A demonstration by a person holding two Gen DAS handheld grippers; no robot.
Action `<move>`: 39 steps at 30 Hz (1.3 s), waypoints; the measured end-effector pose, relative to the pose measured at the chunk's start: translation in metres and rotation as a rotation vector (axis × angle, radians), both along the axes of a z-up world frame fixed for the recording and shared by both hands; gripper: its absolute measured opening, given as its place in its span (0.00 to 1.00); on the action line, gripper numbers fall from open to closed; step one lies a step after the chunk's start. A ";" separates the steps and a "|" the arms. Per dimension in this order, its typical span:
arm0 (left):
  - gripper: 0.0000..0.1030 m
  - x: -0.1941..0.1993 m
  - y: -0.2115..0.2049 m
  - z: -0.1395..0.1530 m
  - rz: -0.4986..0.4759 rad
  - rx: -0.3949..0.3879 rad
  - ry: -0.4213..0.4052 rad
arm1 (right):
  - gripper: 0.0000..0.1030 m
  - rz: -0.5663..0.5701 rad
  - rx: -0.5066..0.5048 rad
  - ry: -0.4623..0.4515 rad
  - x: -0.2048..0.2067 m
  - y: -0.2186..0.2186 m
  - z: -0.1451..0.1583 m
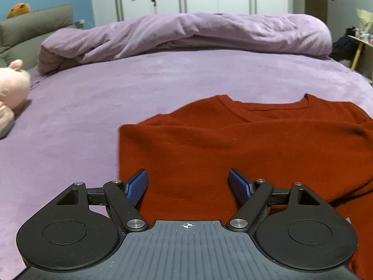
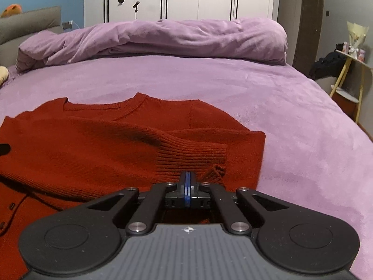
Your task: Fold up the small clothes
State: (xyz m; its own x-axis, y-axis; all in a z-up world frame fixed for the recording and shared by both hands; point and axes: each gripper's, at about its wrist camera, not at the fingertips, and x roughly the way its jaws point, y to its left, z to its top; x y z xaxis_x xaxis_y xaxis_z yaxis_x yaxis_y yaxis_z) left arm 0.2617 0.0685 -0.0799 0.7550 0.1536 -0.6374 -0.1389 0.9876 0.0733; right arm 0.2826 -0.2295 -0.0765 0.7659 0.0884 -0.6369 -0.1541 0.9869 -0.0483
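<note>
A red knit sweater (image 1: 244,144) lies flat on the purple bed, neckline facing away; it also shows in the right wrist view (image 2: 93,144). Its left side is folded in to a straight edge. A sleeve with a ribbed cuff (image 2: 193,156) lies across the body toward the right. My left gripper (image 1: 188,182) is open and empty, its blue pads (image 1: 137,186) hovering over the sweater's near left part. My right gripper (image 2: 188,179) is shut, its tips at the cuff's near edge; whether cloth is pinched between them is hidden.
A rumpled purple duvet (image 1: 186,35) lies across the far side of the bed. A pink plush toy (image 1: 11,93) sits at the left edge. A grey headboard (image 1: 35,28) stands at the far left, a small side table (image 2: 349,70) at the right.
</note>
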 end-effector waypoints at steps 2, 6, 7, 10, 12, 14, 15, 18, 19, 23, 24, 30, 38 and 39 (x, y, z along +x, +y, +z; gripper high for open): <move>0.77 -0.008 0.003 0.009 0.007 -0.029 0.005 | 0.00 -0.027 0.002 0.013 -0.014 0.002 0.008; 0.77 -0.021 0.005 0.007 -0.028 -0.054 0.035 | 0.09 -0.064 0.103 0.062 -0.033 0.000 0.018; 0.77 -0.022 0.005 0.004 -0.036 -0.043 0.043 | 0.10 -0.083 0.104 0.081 -0.036 -0.001 0.015; 0.77 -0.023 0.004 0.002 -0.046 -0.029 0.048 | 0.10 -0.075 0.092 0.063 -0.044 -0.003 0.006; 0.77 -0.019 0.003 0.002 -0.040 -0.029 0.061 | 0.10 -0.072 0.082 0.070 -0.040 -0.002 0.005; 0.78 -0.015 0.001 0.000 -0.037 -0.025 0.069 | 0.09 -0.063 0.038 0.067 -0.035 0.001 0.002; 0.78 -0.014 -0.001 -0.001 -0.036 -0.017 0.068 | 0.08 -0.056 0.018 0.062 -0.032 0.002 0.000; 0.80 -0.013 -0.004 -0.005 -0.033 0.003 0.062 | 0.07 -0.042 -0.015 0.048 -0.028 0.006 -0.003; 0.80 -0.013 -0.004 -0.006 -0.033 0.006 0.059 | 0.07 -0.035 -0.027 0.045 -0.028 0.007 -0.003; 0.80 -0.016 -0.003 0.000 -0.028 0.006 0.075 | 0.09 -0.017 -0.039 0.059 -0.026 0.007 0.000; 0.80 -0.018 -0.003 0.003 -0.027 0.006 0.080 | 0.10 -0.010 -0.029 0.067 -0.027 0.006 0.003; 0.79 -0.056 0.008 0.029 -0.074 0.021 0.105 | 0.25 0.002 0.032 0.097 -0.069 -0.009 0.030; 0.80 -0.184 0.041 0.033 -0.172 -0.086 0.249 | 0.58 -0.099 0.197 0.195 -0.232 -0.061 0.046; 0.80 -0.202 0.046 0.031 -0.171 -0.109 0.272 | 0.58 -0.107 0.224 0.191 -0.254 -0.068 0.050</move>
State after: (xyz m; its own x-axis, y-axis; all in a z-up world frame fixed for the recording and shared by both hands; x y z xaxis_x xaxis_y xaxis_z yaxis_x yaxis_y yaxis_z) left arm 0.0600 0.1140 -0.0487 0.5644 -0.0405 -0.8245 0.0396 0.9990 -0.0219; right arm 0.0287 -0.2974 -0.0265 0.6468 0.1684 -0.7438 -0.0344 0.9808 0.1921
